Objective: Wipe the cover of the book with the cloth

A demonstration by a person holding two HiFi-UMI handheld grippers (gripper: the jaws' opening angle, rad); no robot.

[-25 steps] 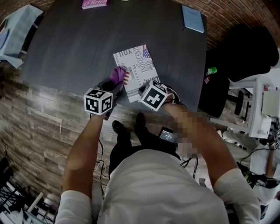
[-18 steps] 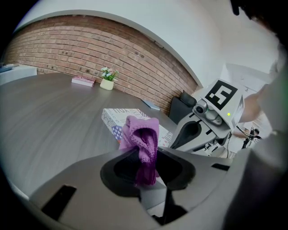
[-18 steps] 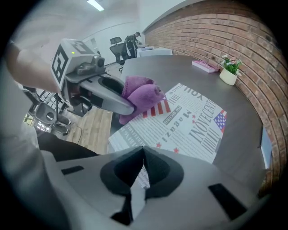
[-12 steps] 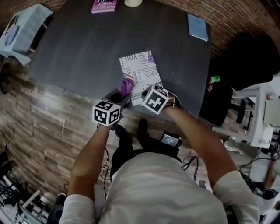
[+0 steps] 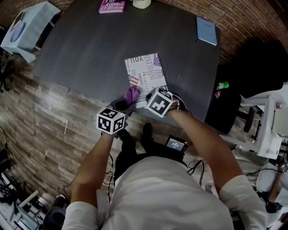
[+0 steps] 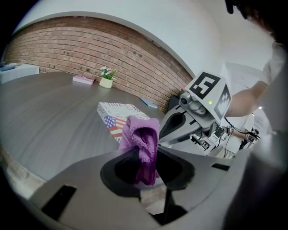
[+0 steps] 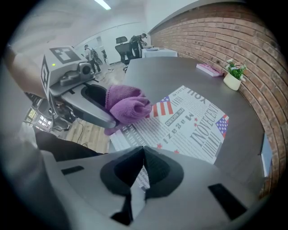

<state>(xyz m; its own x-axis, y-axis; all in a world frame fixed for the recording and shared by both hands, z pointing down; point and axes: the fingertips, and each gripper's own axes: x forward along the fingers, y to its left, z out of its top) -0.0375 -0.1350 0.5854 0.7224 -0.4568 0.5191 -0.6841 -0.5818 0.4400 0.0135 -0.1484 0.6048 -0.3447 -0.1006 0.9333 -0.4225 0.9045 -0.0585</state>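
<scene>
At the near edge of the dark worktop (image 5: 81,49), the left hand-held gripper (image 6: 146,161) is clamped on a bunched purple cloth (image 6: 143,134) over the near left corner of the newsprint-patterned book (image 5: 145,74). The book lies flat there. Just beside it, the right hand-held gripper (image 7: 143,155) has its jaws together at the book's near edge. A pink book (image 5: 112,6) lies at the far edge.

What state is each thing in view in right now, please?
Book: closed, flat, cover up.
Cloth: bunched, gripped, over the book's near left corner.
Left gripper: shut on cloth.
Right gripper: shut, empty, at book's near edge.
Pink book: closed, flat.
Blue book: closed, flat.
</scene>
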